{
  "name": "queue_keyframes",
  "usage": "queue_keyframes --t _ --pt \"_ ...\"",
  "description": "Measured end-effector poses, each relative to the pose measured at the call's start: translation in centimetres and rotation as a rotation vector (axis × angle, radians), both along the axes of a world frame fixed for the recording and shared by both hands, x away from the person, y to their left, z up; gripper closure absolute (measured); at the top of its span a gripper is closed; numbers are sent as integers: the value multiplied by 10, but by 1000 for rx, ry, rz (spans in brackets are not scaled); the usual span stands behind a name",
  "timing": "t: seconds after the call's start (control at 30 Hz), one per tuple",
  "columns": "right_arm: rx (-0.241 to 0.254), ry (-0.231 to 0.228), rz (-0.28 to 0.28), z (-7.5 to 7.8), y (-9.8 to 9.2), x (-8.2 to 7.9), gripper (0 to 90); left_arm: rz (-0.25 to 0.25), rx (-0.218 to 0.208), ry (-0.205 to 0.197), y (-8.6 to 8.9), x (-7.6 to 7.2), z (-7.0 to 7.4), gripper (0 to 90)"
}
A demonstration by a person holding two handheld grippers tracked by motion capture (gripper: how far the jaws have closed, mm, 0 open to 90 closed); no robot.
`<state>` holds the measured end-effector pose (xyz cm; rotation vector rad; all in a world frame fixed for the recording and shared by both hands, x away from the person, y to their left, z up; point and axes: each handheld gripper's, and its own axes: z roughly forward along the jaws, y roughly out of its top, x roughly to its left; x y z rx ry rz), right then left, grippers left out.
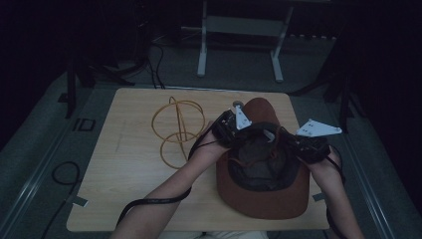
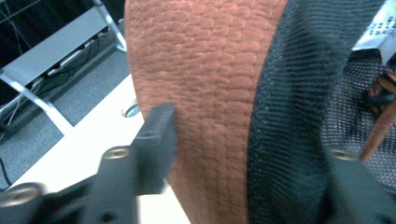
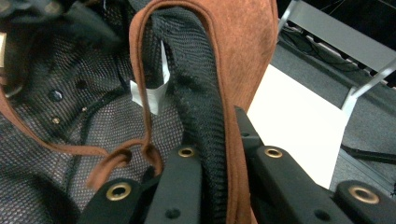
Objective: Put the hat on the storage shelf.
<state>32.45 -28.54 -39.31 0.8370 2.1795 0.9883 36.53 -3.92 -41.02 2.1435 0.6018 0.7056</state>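
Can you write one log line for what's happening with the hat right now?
hat: upside down on table | right gripper: shut on hat's rim | left gripper: astride opposite rim | wire hoops: untouched

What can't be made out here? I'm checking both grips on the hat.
- Left gripper: the inner jaw is blurred in the left gripper view, so pad contact on the hat is unclear.
- Hat crown: turned to the table in the high view.
- White label: print too small.

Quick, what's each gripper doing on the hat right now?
Left gripper: jaws either side of the brown hat's edge, whether clamped cannot be told.
Right gripper: shut on the hat's edge.
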Motion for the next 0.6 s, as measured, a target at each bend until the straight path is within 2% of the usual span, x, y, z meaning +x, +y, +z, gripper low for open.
queue_keyframes --t 0.17,0.2,0.27,0.4,0.43,0.53,0.6 --pt "-9 11 16 -3 4 0 849 0 29 8 -1 2 -4 731" --pt "-9 11 16 -3 4 0 849 0 35 10 -2 2 -4 731" --pt "-8 14 17 -5 8 1 849 21 46 0 -5 1 -4 853" --pt "6 4 9 -6 7 1 847 32 41 -16 -5 0 -2 861" --pt "6 4 9 -6 7 1 845 52 37 -52 -6 -4 2 861" --pt "27 -17 1 -7 7 -6 818 62 31 -81 -6 -6 7 866" --pt "54 -17 -7 -9 5 -8 754 71 22 -95 -6 -6 10 867"
